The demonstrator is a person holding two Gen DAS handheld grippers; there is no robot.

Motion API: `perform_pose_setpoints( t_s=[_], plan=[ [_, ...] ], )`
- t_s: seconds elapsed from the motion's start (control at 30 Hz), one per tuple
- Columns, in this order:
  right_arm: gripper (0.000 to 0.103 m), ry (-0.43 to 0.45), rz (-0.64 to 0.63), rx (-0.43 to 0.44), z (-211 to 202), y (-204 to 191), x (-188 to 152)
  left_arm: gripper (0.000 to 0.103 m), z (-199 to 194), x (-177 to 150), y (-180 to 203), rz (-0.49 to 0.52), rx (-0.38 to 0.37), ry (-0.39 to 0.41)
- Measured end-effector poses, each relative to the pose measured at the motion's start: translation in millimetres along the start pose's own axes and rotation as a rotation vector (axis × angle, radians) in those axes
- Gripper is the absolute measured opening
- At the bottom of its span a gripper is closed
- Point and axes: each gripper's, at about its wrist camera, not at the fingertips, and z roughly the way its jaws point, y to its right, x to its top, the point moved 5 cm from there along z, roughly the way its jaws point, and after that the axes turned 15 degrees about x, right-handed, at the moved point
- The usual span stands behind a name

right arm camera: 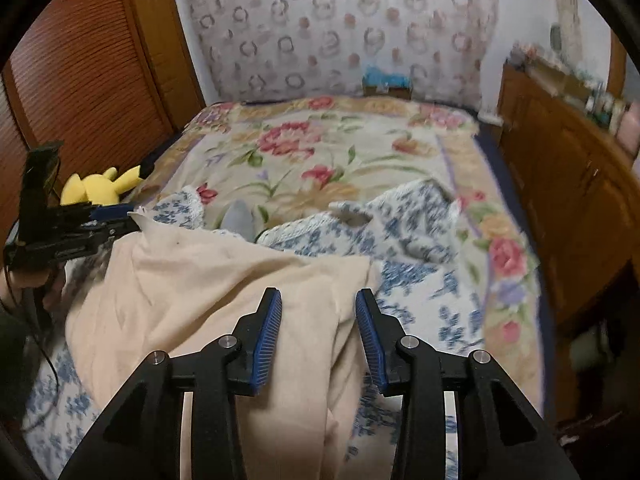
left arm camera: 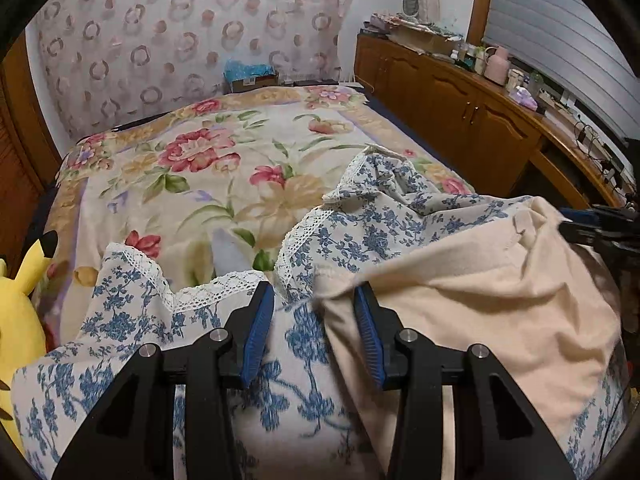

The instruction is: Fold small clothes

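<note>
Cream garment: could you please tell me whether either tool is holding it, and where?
Nothing is held: the left tool and the right tool both stand open above the cream garment.

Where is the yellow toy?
The yellow toy sits at the bed's left edge in the left wrist view. In the right wrist view it lies far left, beside the wooden door.

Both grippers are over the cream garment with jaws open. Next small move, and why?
Probably close the left gripper on the cream garment's edge. Its jaws stand open, and that edge appears to lie between them, over the blue-floral cloth. The right gripper is open too, above the garment's middle. Nothing looks held, and the garment is crumpled, so it needs a grip before spreading.
</note>
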Motion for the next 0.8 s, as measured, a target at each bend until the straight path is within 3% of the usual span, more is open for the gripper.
perform_pose_setpoints(
  t_s=[0.03,0.1,0.17,0.23,0.27,0.3,0.33,0.43,0.53,0.6,0.73,0.8],
  plan=[
    [0.040,0.004,0.017,0.024,1,3,2,0.043,-3,-1,0,0.000,-0.005,0.003],
    [0.019,0.014,0.033,0.063,0,9,7,0.043,-11,-3,1,0.008,-0.014,0.013],
    [0.005,0.050,0.007,0.078,-5,7,9,0.043,-17,-5,2,0.014,-0.024,0.019],
    [0.003,0.128,-0.047,0.083,-19,4,12,0.043,-23,-9,4,0.021,-0.040,0.025],
    [0.002,0.146,-0.057,0.026,-25,6,13,0.043,-26,-11,5,0.021,-0.045,0.028],
    [0.002,0.146,-0.037,-0.052,-30,15,12,0.043,-27,-12,6,0.021,-0.051,0.028],
    [0.002,0.151,-0.011,-0.071,-34,22,12,0.043,-29,-14,7,0.022,-0.060,0.026],
    [0.002,0.127,0.041,-0.102,-38,40,9,0.046,-26,-20,12,0.030,-0.115,-0.003],
    [0.003,0.110,0.037,-0.114,-43,41,9,0.056,-19,-23,14,0.039,-0.090,-0.023],
    [0.009,0.095,0.029,-0.110,-45,36,9,0.059,-14,-25,16,0.035,-0.101,-0.046],
    [0.049,0.034,0.011,-0.080,-36,20,3,0.059,-6,-28,16,0.013,-0.109,-0.072],
    [0.060,0.000,0.013,-0.106,-27,11,2,0.059,-5,-29,16,-0.011,-0.125,-0.077]
  ],
)
